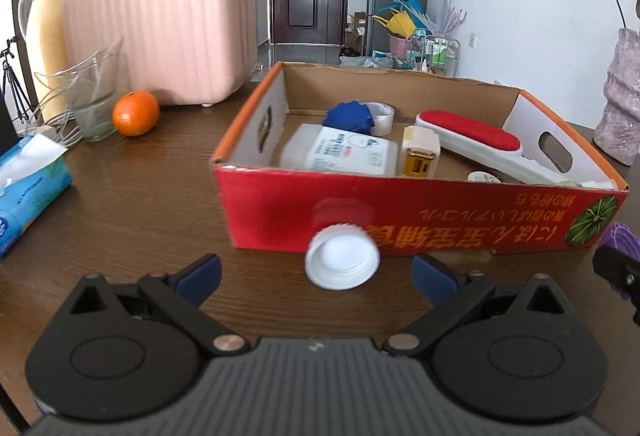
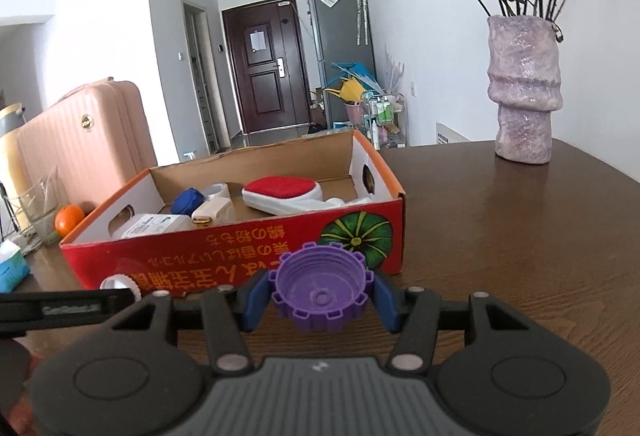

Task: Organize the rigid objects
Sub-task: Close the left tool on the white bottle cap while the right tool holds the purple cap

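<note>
Taking the red cardboard box (image 1: 420, 214) as the landmark and going left to right: far to its left lies a blue tissue pack (image 1: 28, 192); nearer stand a glass jug (image 1: 94, 104) and an orange (image 1: 135, 113), with a pink suitcase (image 1: 168, 32) behind them; inside the box lie a white bottle (image 1: 340, 152), a blue cap (image 1: 351, 116), a tape roll (image 1: 380, 114) and a red-topped lint brush (image 1: 472, 138); just before the box's front wall a white cap (image 1: 342, 263) lies on the wooden table (image 1: 132, 204), between the spread, released fingers of the left gripper (image 1: 316, 274), not touched by them; further right the right gripper (image 2: 318, 300) is clenched on a purple toothed cap (image 2: 320, 292), held before the box's front wall near its right end; beyond the box's right end stands a lilac vase (image 2: 524, 88).
</note>
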Demonstrator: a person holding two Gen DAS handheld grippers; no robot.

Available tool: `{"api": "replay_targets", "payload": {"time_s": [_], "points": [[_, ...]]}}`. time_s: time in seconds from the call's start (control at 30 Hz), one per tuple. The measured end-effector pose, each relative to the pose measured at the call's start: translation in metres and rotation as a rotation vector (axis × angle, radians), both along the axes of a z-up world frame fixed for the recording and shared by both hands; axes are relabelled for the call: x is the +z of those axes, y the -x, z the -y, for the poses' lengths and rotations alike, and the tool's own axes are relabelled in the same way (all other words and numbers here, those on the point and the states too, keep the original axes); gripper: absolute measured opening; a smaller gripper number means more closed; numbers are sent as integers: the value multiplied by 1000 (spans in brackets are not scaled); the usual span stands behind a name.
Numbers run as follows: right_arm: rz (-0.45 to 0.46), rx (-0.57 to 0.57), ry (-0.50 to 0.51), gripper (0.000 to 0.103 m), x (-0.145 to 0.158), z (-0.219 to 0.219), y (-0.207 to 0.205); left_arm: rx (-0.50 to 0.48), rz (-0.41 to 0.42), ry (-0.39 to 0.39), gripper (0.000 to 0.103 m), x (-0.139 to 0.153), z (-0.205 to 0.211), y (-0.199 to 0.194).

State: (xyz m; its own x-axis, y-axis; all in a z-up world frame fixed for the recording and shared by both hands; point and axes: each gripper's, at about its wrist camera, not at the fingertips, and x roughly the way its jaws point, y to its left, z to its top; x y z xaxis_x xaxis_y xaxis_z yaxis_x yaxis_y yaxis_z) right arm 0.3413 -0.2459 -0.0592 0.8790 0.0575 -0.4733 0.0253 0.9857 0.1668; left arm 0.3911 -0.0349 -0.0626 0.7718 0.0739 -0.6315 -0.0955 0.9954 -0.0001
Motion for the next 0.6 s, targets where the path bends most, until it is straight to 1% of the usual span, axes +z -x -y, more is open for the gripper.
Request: {"api": "replay_targets", "payload": {"time_s": [0.07,0.3,0.37,0.4,0.47,0.6], "points": [[-6,-2,-7,54,-2,0,-1,-3,-7,-16,103,-2,6,-6],[-15,3,-6,54,-4,-1,-2,-10,-16,-26,102,-4,12,-16],[-18,4,-7,54,-4,-1,-3,-19,-17,-27,95,-5,13,-16],[-19,4,-8,54,-5,-1,-3,-20,-18,-32,93,-5,14,-17],[-18,5,-6,54,-5,-2,-3,-25,-20,-34,84,-5,15,-18],[-18,5,-3,54,-5,-2,-3,-33,-34,-29,73,-8,14,-19]]}}
